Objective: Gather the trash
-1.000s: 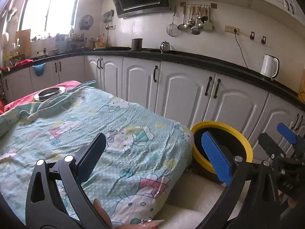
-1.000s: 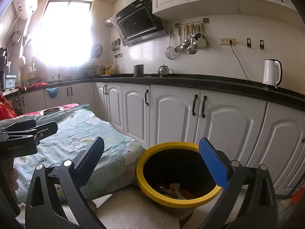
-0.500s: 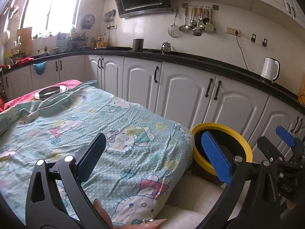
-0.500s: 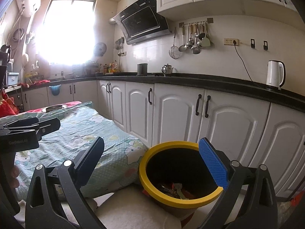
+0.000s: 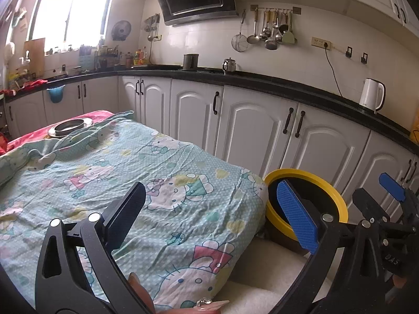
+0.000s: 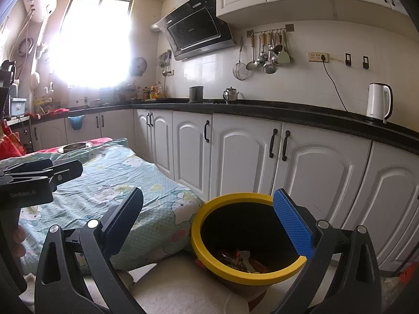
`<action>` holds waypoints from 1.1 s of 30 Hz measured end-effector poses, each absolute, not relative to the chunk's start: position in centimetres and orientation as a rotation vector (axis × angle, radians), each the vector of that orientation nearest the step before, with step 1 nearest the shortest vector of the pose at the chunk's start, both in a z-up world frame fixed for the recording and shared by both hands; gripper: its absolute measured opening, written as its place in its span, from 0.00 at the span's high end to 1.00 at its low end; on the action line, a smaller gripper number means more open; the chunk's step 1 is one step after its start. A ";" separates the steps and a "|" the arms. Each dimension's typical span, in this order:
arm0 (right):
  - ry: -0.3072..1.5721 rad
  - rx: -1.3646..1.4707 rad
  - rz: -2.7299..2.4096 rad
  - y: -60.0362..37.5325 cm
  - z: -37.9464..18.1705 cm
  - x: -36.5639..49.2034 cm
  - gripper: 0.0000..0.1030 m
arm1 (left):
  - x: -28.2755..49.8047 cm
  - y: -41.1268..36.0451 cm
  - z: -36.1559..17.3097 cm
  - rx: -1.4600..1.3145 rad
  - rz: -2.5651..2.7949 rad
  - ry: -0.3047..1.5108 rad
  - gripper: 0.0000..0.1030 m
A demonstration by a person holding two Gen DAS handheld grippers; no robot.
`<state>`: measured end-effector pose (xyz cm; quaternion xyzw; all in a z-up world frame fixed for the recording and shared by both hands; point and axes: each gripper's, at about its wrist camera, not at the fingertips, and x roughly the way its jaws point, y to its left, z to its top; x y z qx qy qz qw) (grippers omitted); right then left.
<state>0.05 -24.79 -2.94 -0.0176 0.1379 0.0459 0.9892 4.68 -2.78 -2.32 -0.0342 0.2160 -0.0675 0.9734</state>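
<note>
A black bin with a yellow rim [image 6: 246, 269] stands on the floor by the cabinets; colourful wrappers [image 6: 237, 257] lie at its bottom. The bin's rim also shows in the left wrist view [image 5: 337, 204]. My right gripper [image 6: 212, 225] is open and empty, held just in front of and above the bin. My left gripper [image 5: 212, 214] is open and empty over the front of the table with the Hello Kitty cloth [image 5: 131, 172]. The right gripper also shows at the right edge of the left wrist view [image 5: 379, 196]. No loose trash shows on the cloth.
White cabinets [image 6: 243, 154] under a black counter run behind the bin. A metal dish [image 5: 70, 127] sits at the table's far end on red cloth. A white kettle [image 6: 378, 103] stands on the counter. A white cushion [image 6: 183, 287] lies below the grippers.
Both grippers have risen and tilted slightly, so the bin and table sit a little lower in view. Both stay open and empty.
</note>
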 end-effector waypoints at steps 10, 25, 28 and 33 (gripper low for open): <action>0.275 -0.043 0.099 -24.6 -3.1 0.0 0.06 | 4.7 -2.7 -2.3 -0.069 -0.135 0.436 0.10; 0.274 -0.044 0.098 -24.6 -3.1 0.0 0.06 | 4.7 -2.7 -2.2 -0.068 -0.134 0.434 0.10; 0.275 -0.044 0.099 -24.6 -3.1 0.0 0.06 | 4.7 -2.6 -2.3 -0.068 -0.133 0.434 0.10; 0.275 -0.044 0.098 -24.6 -3.1 0.0 0.06 | 4.7 -2.6 -2.2 -0.068 -0.134 0.434 0.10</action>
